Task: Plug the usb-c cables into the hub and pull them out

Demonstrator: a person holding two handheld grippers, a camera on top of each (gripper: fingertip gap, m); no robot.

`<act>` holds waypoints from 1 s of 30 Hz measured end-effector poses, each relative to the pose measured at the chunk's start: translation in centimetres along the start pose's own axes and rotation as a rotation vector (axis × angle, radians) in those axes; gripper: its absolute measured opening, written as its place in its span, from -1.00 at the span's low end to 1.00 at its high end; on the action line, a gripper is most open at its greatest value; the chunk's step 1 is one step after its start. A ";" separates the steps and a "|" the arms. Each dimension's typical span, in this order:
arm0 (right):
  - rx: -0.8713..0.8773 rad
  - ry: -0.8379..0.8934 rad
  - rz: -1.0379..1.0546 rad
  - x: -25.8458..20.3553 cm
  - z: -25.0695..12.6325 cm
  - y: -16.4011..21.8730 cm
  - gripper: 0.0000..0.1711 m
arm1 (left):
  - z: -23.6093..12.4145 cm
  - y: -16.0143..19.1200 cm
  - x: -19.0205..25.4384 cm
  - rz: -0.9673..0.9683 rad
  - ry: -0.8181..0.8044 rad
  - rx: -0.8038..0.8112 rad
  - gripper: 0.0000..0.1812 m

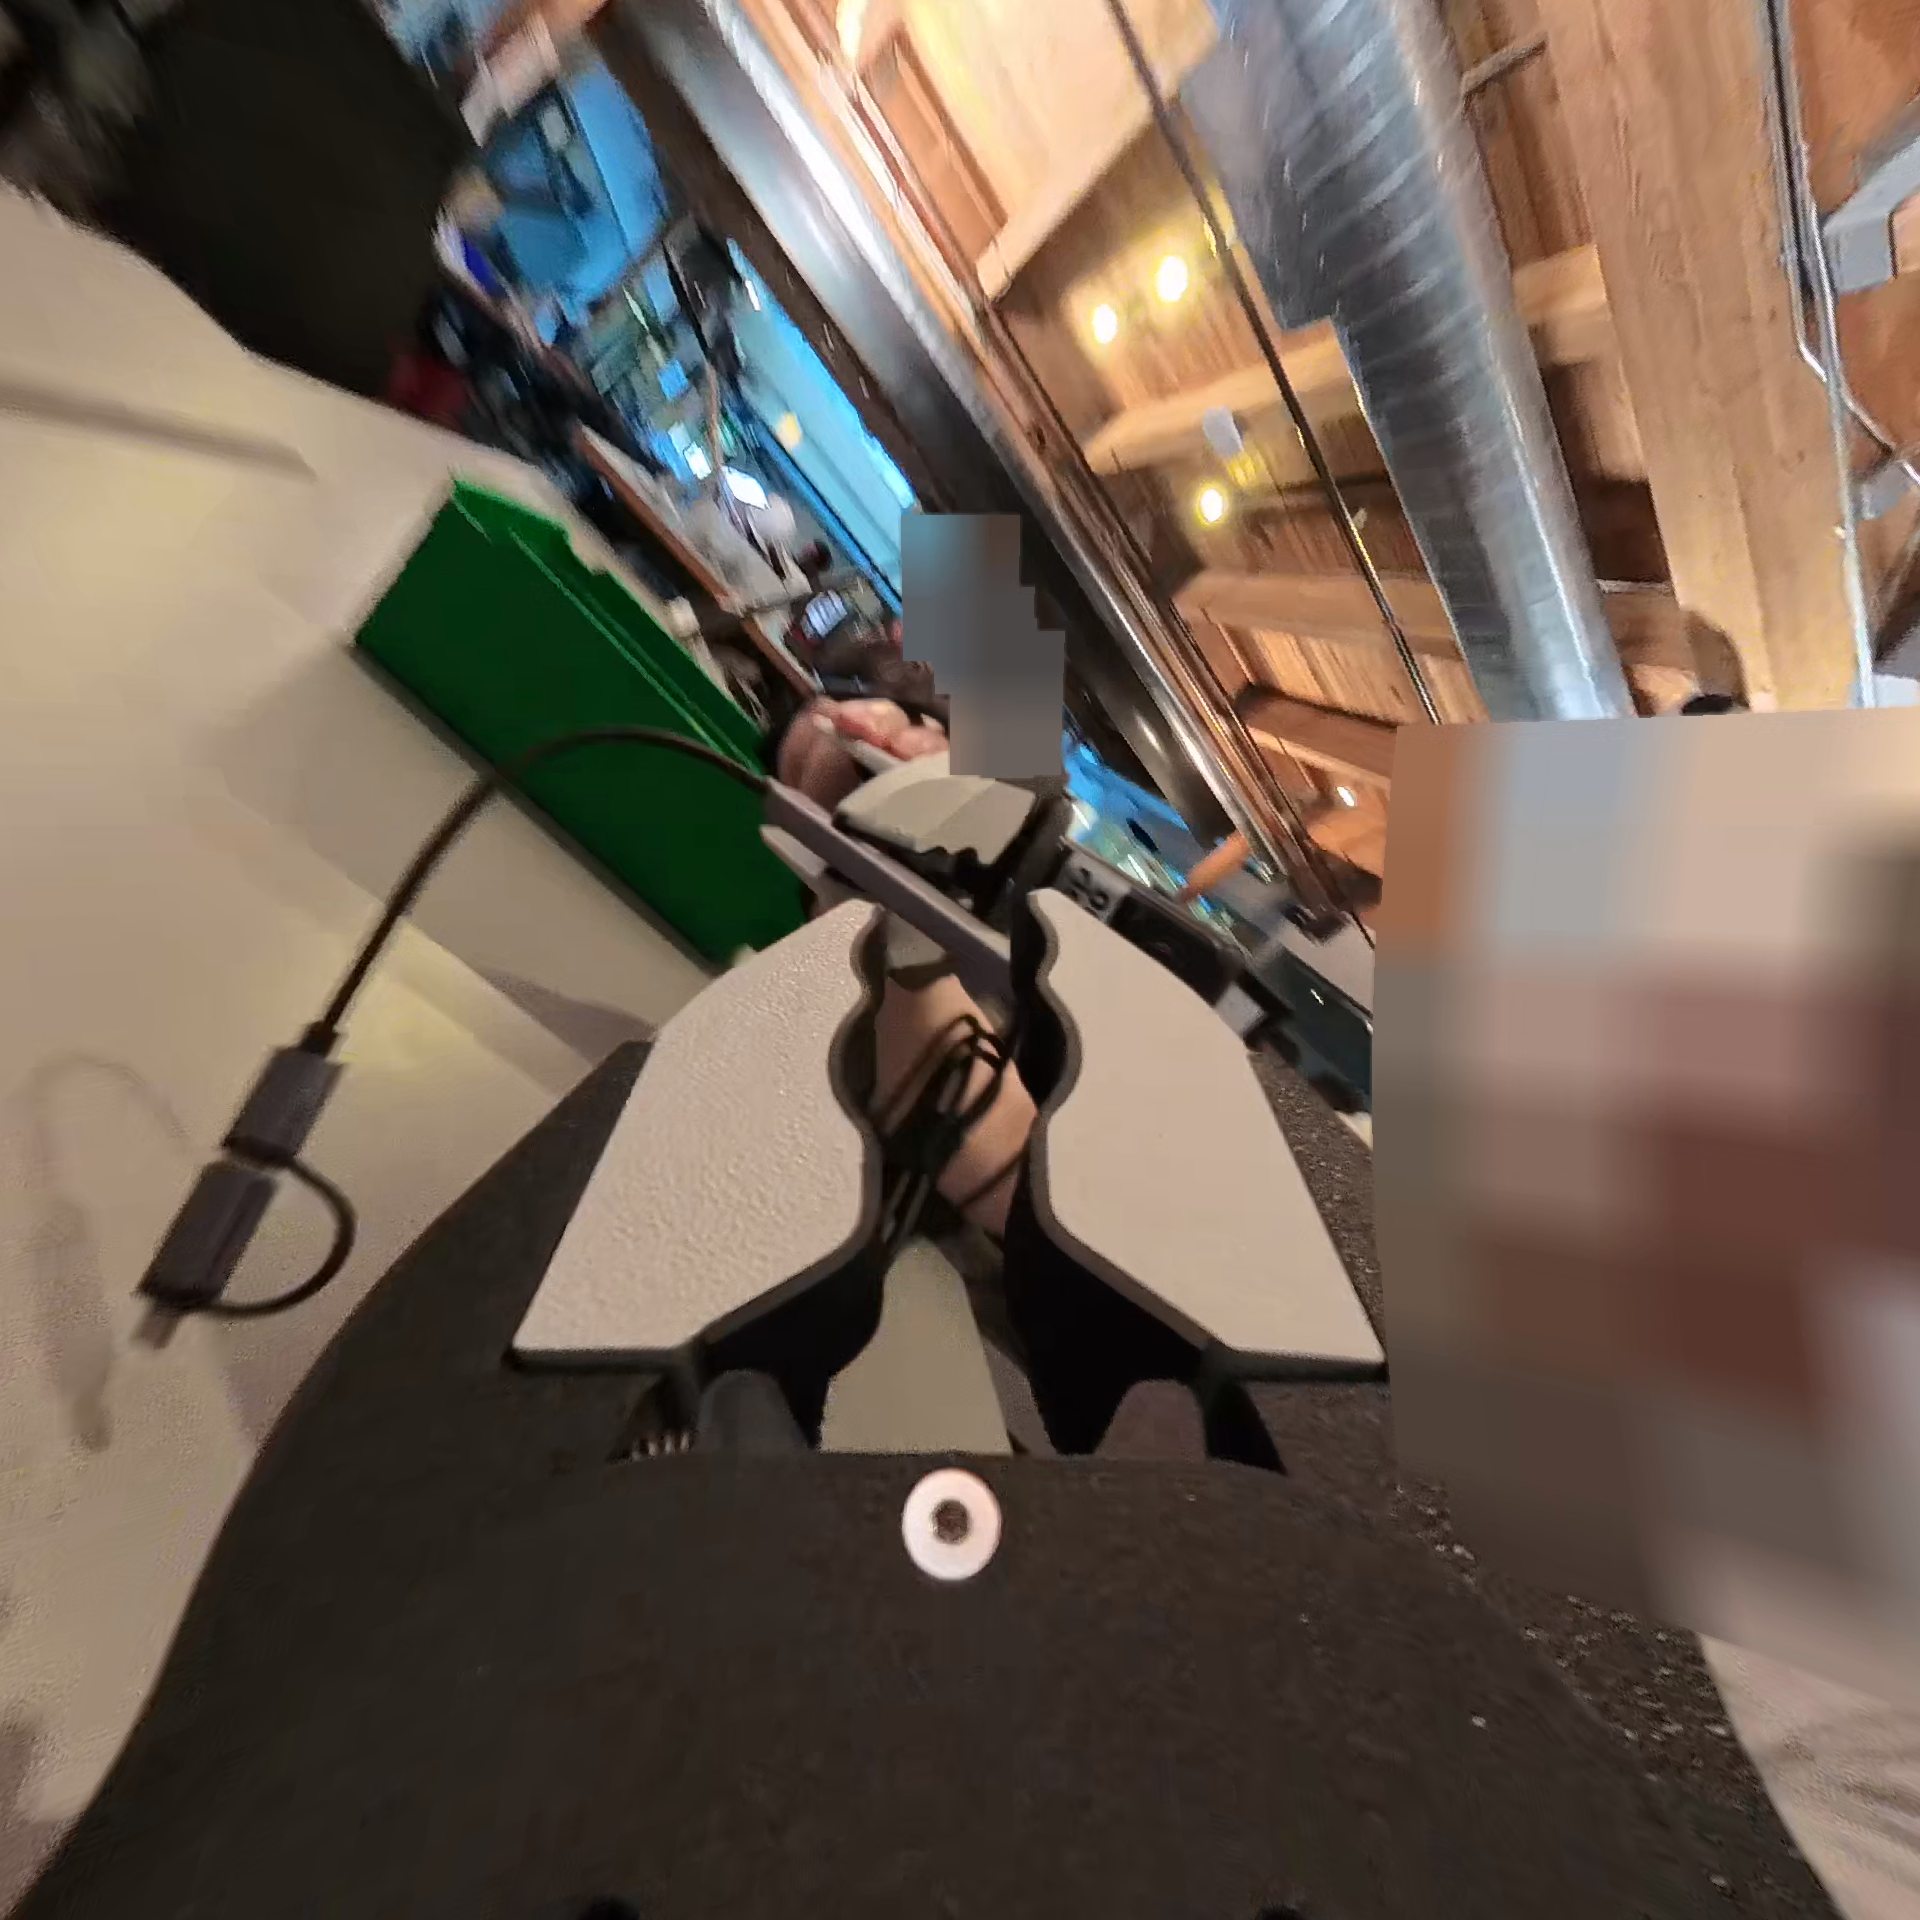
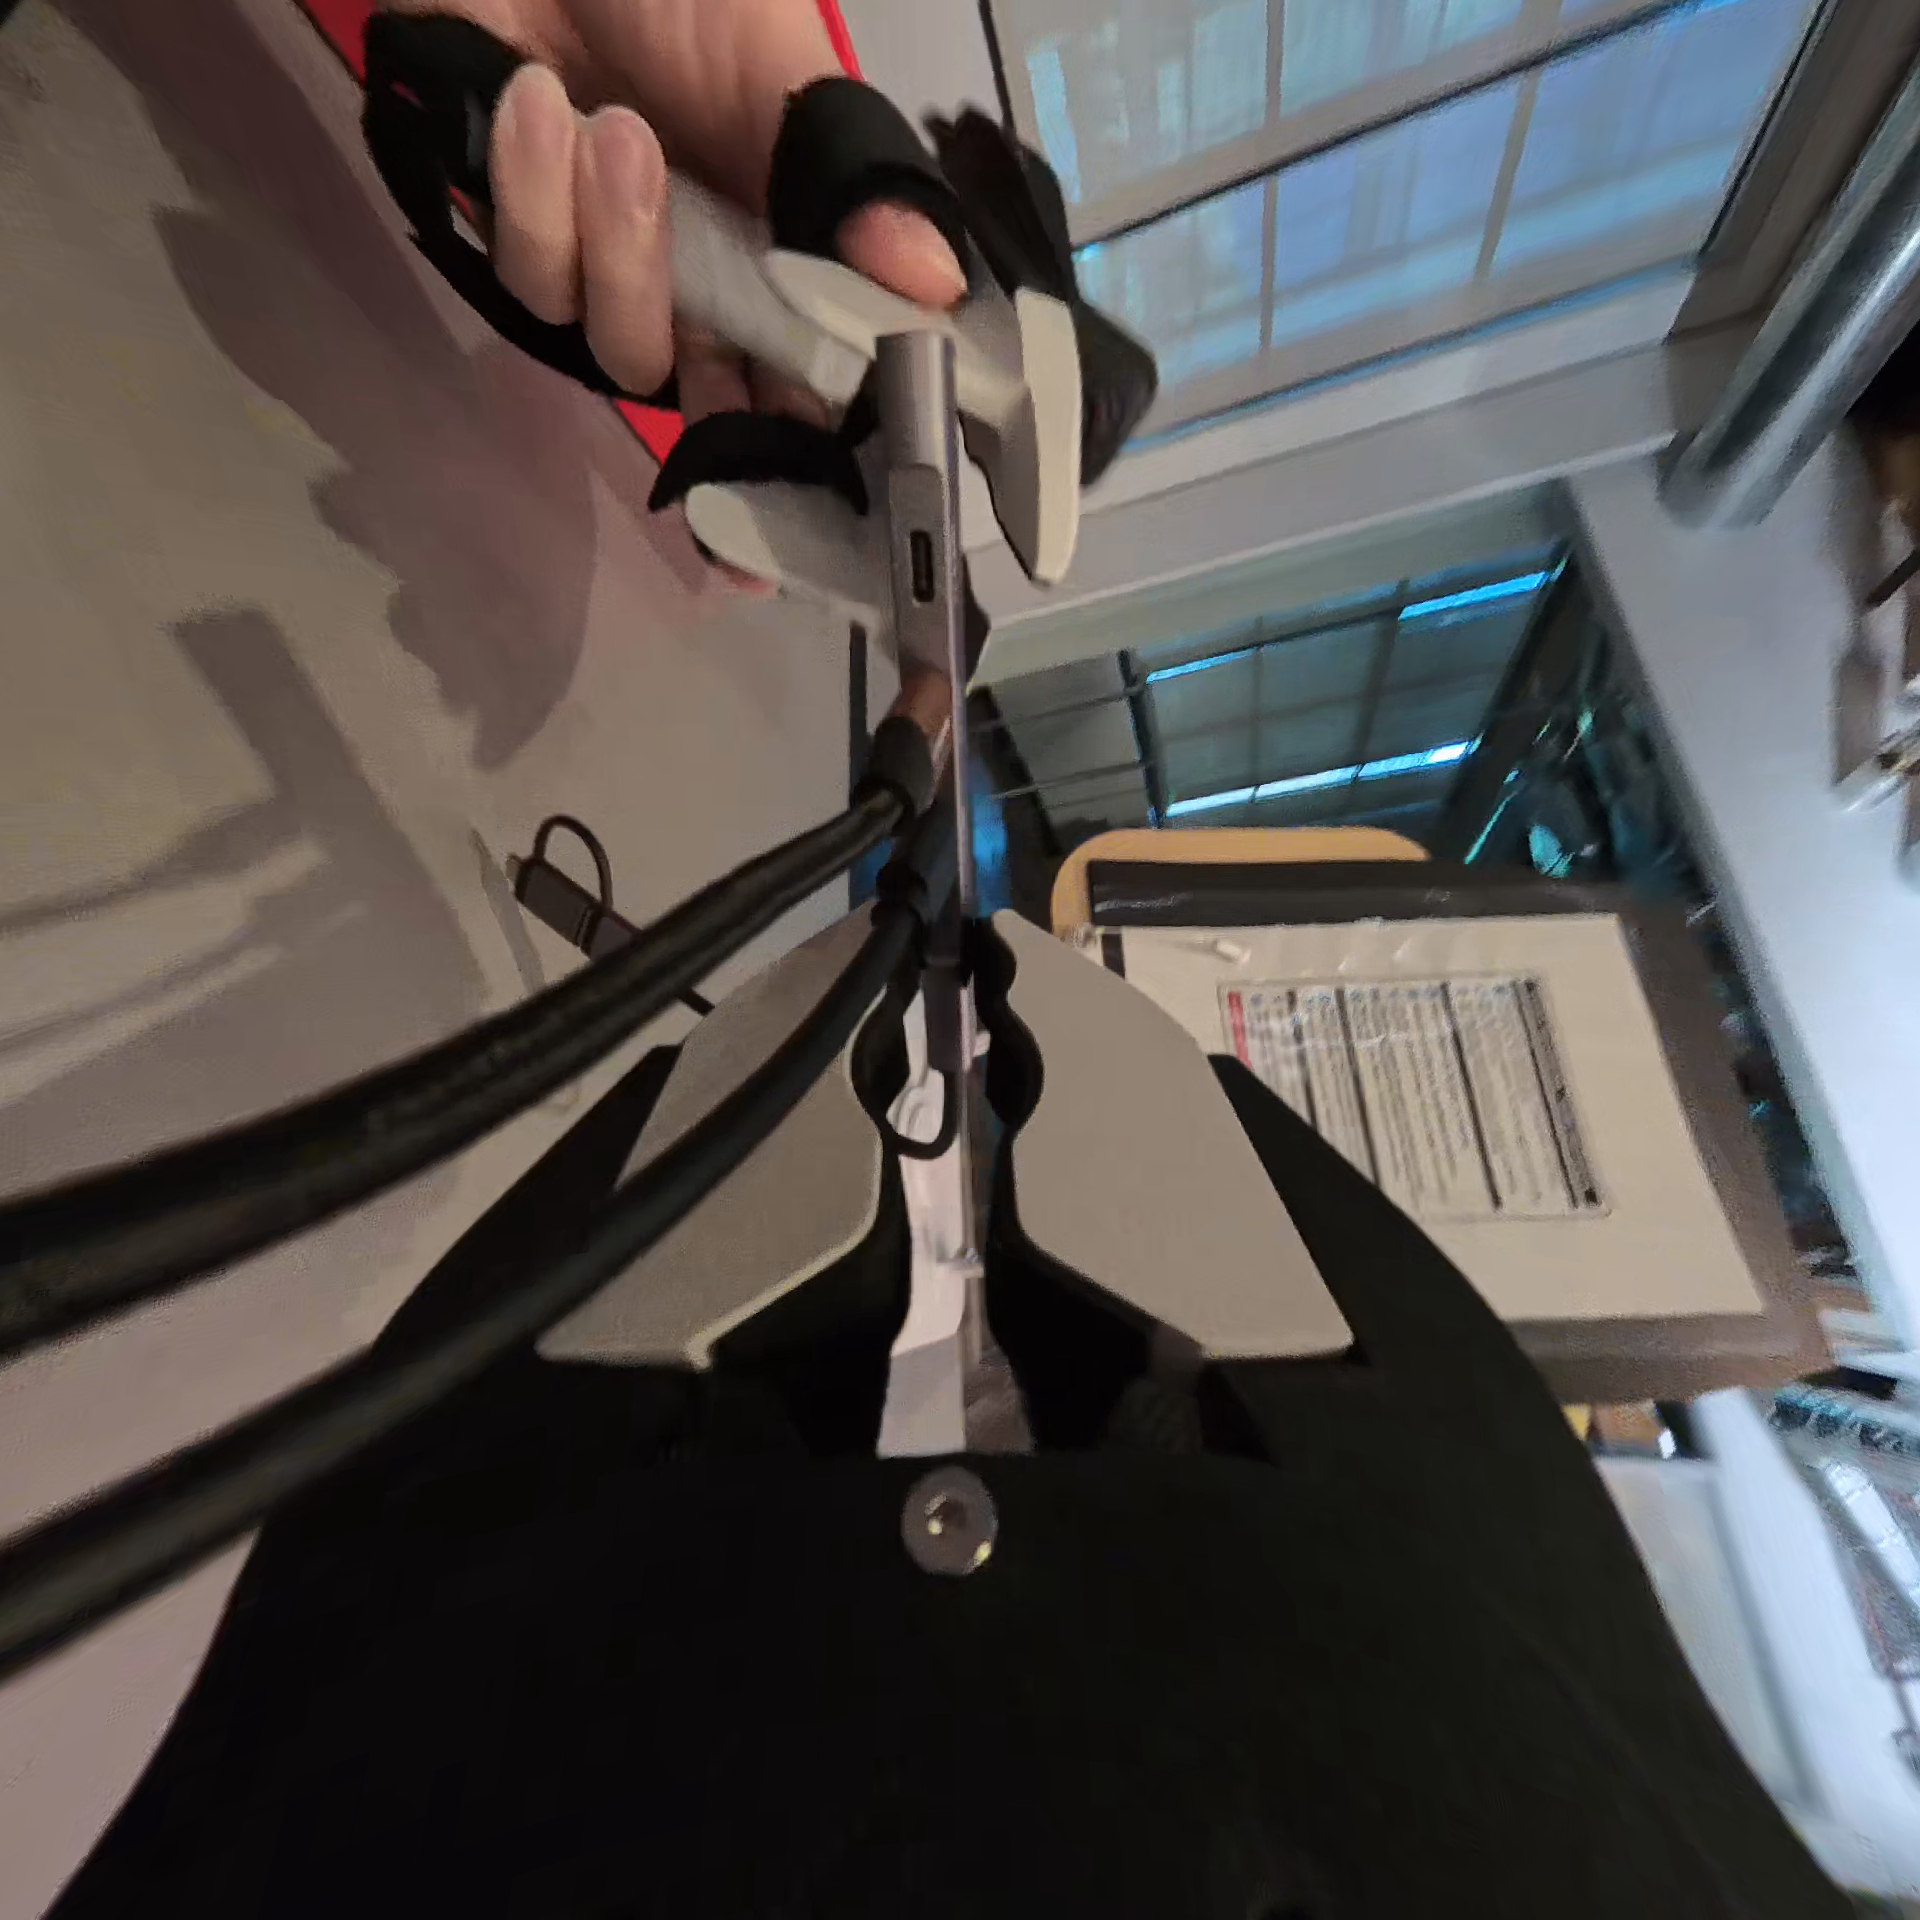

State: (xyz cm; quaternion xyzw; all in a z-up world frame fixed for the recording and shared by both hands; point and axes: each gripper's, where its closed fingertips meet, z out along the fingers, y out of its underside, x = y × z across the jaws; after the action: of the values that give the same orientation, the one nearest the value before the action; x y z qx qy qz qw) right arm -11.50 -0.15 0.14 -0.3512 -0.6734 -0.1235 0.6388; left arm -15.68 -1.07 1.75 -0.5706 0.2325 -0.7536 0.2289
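Holding the hub (image 2: 920, 488) edge-on at upper centre of the right wrist view, the left gripper (image 2: 894, 540) is clamped on it. The right gripper (image 2: 961, 966) is nearly closed on a black cable plug (image 2: 940, 997) just below. Judgement: align plug squarely with the port before pushing.

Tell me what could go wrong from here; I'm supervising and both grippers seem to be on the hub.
Both the left gripper and the right gripper seem clamped on the hub, so twisting apart could strain it. The black cables drape across the right fingers and might snag. No gripper is free for the loose plug on the table.
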 end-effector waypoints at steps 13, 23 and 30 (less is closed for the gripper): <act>-0.554 -0.057 0.357 15.0 -10.4 8.2 -0.87 | 0.5 -0.1 -3.2 -0.017 -0.099 0.045 -0.79; -1.246 -0.276 0.754 18.6 -25.8 23.9 -0.86 | 2.4 1.9 -4.8 -0.062 -0.123 -0.058 -0.80; -1.573 -0.410 0.999 10.9 -32.7 31.6 -0.89 | 3.1 2.9 -4.8 -0.058 -0.140 -0.112 -0.81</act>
State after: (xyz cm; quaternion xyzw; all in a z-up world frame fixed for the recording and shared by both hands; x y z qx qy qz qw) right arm 34.40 6.06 6.50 -0.9419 -0.2684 -0.1902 0.0681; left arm -11.29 -0.64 -2.91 -0.6404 0.2409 -0.7040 0.1903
